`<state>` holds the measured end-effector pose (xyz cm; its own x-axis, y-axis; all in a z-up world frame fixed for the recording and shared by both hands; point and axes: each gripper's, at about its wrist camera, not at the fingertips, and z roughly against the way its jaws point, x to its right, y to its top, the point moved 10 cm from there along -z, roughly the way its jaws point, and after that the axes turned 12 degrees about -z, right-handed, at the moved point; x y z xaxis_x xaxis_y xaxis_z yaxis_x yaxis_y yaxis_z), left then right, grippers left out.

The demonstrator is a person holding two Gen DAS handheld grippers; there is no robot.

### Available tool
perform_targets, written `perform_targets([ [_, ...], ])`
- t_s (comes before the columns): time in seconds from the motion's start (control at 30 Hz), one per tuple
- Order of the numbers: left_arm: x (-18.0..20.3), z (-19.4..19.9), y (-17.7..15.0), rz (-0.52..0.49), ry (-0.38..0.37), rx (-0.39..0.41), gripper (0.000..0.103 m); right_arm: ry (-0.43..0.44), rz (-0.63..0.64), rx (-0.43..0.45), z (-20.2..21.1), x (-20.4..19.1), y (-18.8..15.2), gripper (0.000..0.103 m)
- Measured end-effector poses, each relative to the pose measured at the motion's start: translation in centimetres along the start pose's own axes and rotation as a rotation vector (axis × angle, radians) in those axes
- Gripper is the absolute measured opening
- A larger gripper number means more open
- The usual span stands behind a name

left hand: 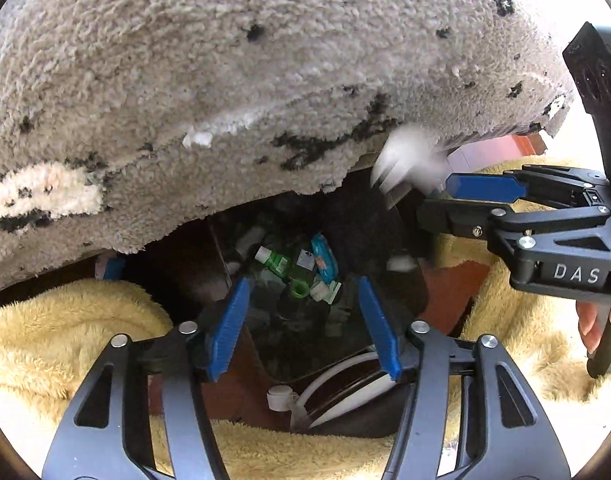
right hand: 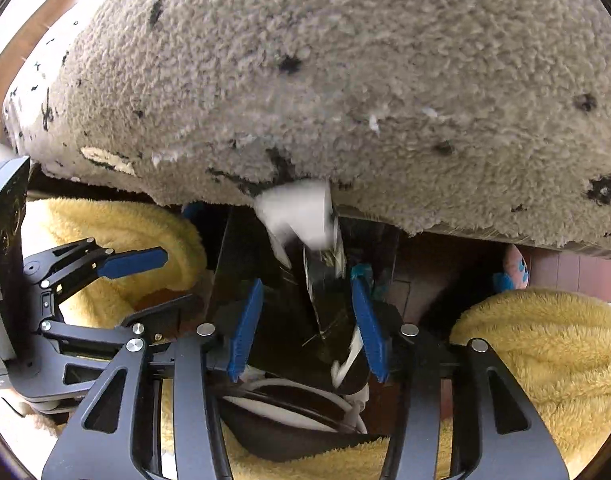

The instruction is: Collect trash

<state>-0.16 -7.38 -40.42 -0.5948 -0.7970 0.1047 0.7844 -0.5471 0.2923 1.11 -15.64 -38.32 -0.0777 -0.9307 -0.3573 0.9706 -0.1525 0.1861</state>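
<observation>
Both claws point steeply down over a dark bin (left hand: 297,320) wedged between a grey rug (left hand: 265,80) with black specks and a yellow fleece (left hand: 65,340). In the left wrist view the left claw (left hand: 305,328) has its blue pads apart with nothing between them; straight below the gap lies the trash already in the bin: a green bottle (left hand: 275,262), a blue packet (left hand: 324,258), a green cap (left hand: 299,290) and some pale scraps. A white cord (left hand: 345,384) loops along the near rim of the bin. At the right of that view the right claw (left hand: 437,200) reaches in sideways, its fingers apart, and a blurred white scrap (left hand: 409,164) hangs in the air just off its tips, over the bin's edge and not touching either pad. A hand (left hand: 597,320) grips that tool's handle at the right edge. In the right wrist view the right claw (right hand: 309,320) is likewise parted, with the bin's dark lining below it; the same white scrap (right hand: 297,216) shows as a smear beyond the fingertips, just under the rug's (right hand: 345,80) edge, free of the pads. The left claw (right hand: 177,280) stands at the left of that view, its fingers spread over the fleece (right hand: 545,352) and bin rim. A pink and blue toy (right hand: 513,268) peeks out under the rug at the right.
</observation>
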Motion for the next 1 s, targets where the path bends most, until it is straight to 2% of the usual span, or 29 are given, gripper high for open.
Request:
perform_targets([
  [0.1,-0.2,0.7,0.4,-0.003,0.012,0.009,0.062,-0.005,-0.002,0.018,0.5,0.0,0.4,0.048],
  [0.17,-0.4,1.3,0.6,-0.002,0.026,0.018,0.066,-0.011,-0.002,0.035,1.1,0.1,0.7,0.052],
  [0.2,-0.6,1.7,0.8,0.0,0.033,0.025,0.068,-0.015,-0.003,0.044,1.4,0.1,0.8,0.056],
  [0.27,-0.8,2.6,1.3,0.007,0.043,0.043,0.073,-0.031,-0.007,0.075,2.1,0.3,1.3,0.073],
  [0.3,-0.9,3.0,1.3,0.009,0.048,0.052,0.076,-0.039,-0.007,0.089,2.5,0.4,1.5,0.076],
  [0.37,-1.1,4.0,1.6,0.015,0.054,0.077,0.081,-0.049,-0.006,0.125,3.5,0.3,2.0,0.087],
  [0.43,-1.4,4.9,2.1,0.026,0.06,0.104,0.085,-0.051,-0.003,0.168,4.7,0.3,2.6,0.092],
  [0.6,-1.9,7.7,3.0,0.035,0.084,0.176,0.09,-0.04,-0.003,0.229,6.9,0.4,3.9,0.094],
  [1.0,-4.9,15.3,6.6,0.035,0.2,0.318,0.09,-0.048,0.034,0.419,14.4,-0.2,8.3,0.096],
])
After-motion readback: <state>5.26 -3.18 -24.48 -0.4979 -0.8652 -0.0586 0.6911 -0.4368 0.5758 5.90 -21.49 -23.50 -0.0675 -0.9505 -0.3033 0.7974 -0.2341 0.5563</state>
